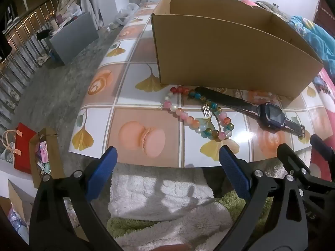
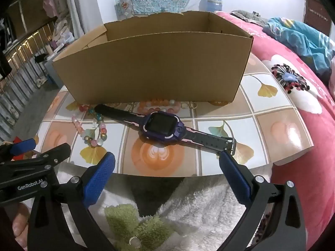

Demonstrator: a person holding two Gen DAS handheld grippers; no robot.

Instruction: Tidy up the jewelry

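Well, watch (image 2: 162,126) & bead bracelet (image 1: 196,115) lie by box (image 2: 155,62).

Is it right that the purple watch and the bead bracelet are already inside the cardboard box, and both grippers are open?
Not quite. The watch and the bead bracelet lie on the table in front of the cardboard box, not inside it; the right wrist view shows this. The left gripper and the right gripper are open, as you said.

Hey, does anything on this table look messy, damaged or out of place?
Yes. The cardboard box has a ragged, torn back rim. The watch lies askew, one strap end across the bead bracelet. More beads and rings lie loose against the box's front wall.
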